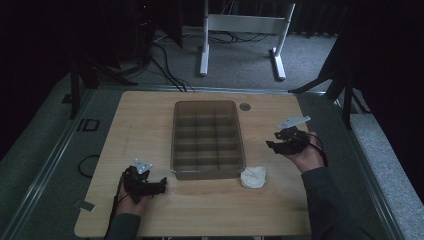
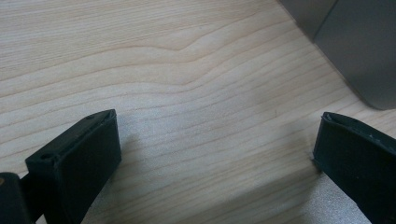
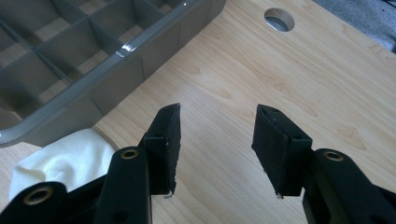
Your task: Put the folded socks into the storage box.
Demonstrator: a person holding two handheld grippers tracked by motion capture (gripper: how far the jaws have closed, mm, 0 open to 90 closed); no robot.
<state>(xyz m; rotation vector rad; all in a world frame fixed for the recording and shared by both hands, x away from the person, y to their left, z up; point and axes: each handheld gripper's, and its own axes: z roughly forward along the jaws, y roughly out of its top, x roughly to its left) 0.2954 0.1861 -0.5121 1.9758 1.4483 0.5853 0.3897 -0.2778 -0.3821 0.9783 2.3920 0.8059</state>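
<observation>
White cloth (image 1: 253, 177) bunched at near right corner of grey compartment tray (image 1: 208, 172), touching it. Right gripper (image 1: 272, 141) beyond, jaws apart, empty. Left gripper (image 1: 164, 184) near tray's left corner, jaws wide, over bare wooden table (image 1: 145, 125).

A light wooden table (image 1: 145, 125) carries a grey compartment tray (image 1: 241, 150) centrally, a white cloth (image 1: 253, 177) at its near-right corner.

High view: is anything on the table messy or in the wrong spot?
Only one thing stands out: a crumpled white cloth lies loose on the table by the near right corner of the grey divided tray, not in a compartment. The tray sits straight, and nothing looks spilled or broken.
</observation>
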